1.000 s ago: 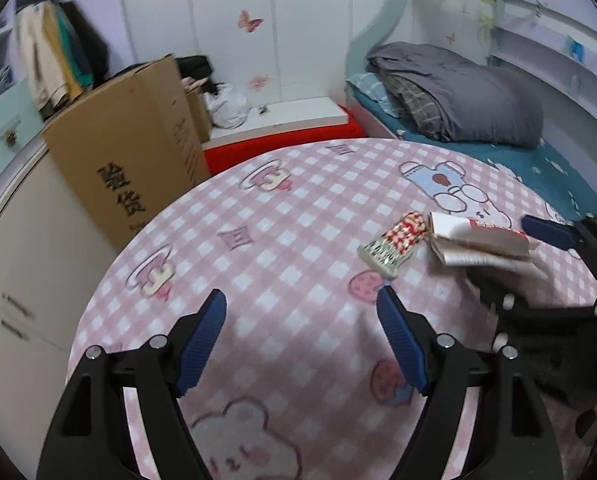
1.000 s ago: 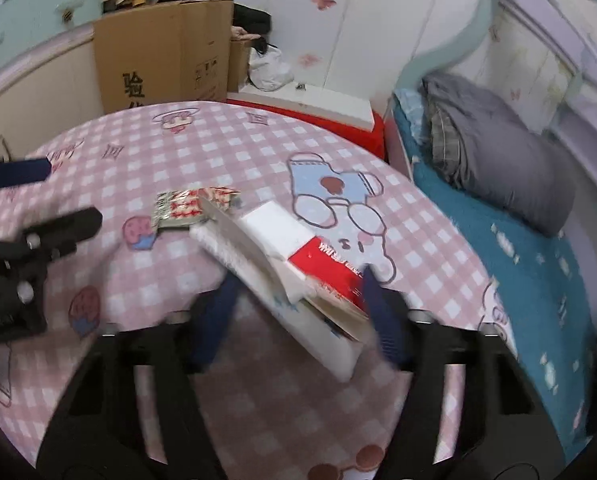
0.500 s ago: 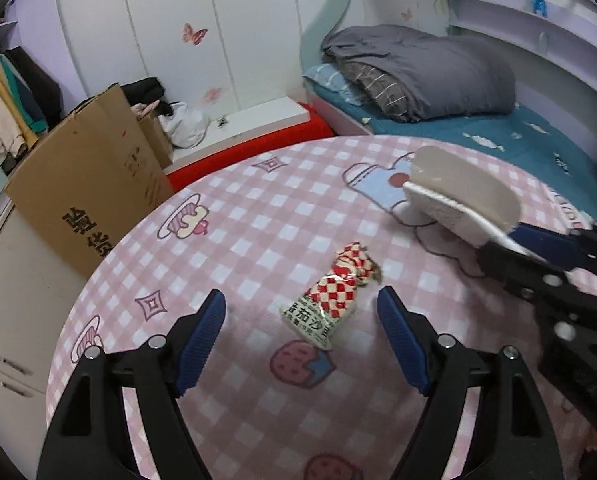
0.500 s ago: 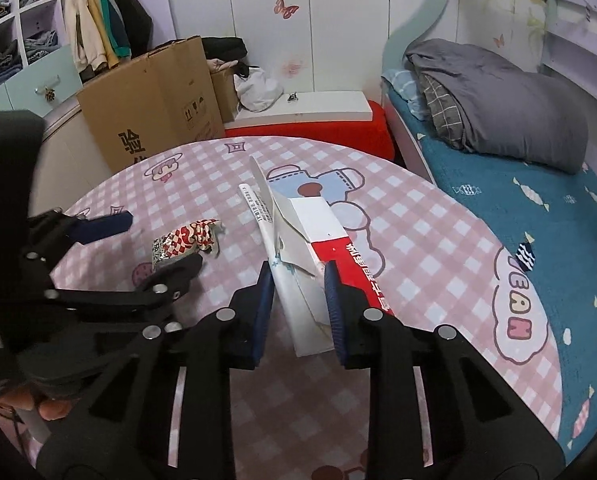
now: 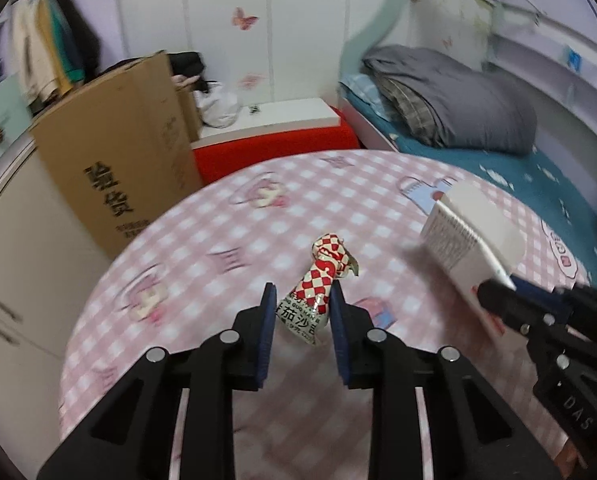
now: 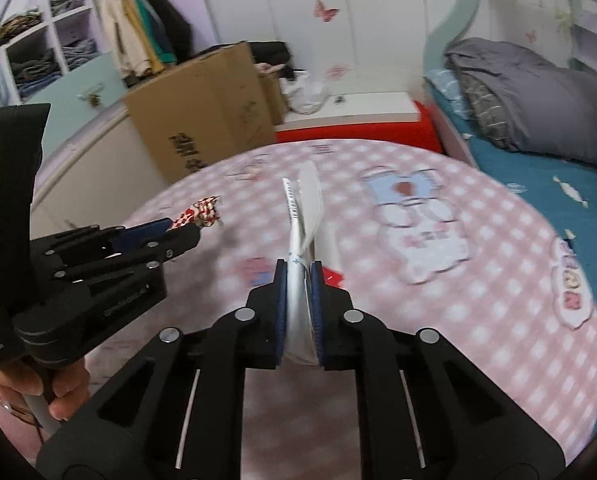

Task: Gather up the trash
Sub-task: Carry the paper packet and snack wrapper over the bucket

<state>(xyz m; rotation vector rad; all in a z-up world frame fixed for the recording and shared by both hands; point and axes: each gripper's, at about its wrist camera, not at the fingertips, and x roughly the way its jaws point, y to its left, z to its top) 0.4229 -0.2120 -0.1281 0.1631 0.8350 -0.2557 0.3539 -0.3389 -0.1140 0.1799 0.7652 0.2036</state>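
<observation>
A crumpled red-and-white checkered plastic sachet (image 5: 316,294) with printed lettering is pinched at its lower end, its twisted top pointing away, above the pink checked tablecloth (image 5: 226,216). Well apart to its right, a flattened white cardboard carton (image 6: 302,232) with small print stands on edge, squeezed thin.

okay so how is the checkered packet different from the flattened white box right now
The red-and-white checkered packet is small, crinkled and soft; the flattened white box is larger, flat and stiff. The packet sits between the pads of the left hand-held gripper; the box is pinched edge-on in the right hand-held gripper. Both jaws have just been closing.
</observation>
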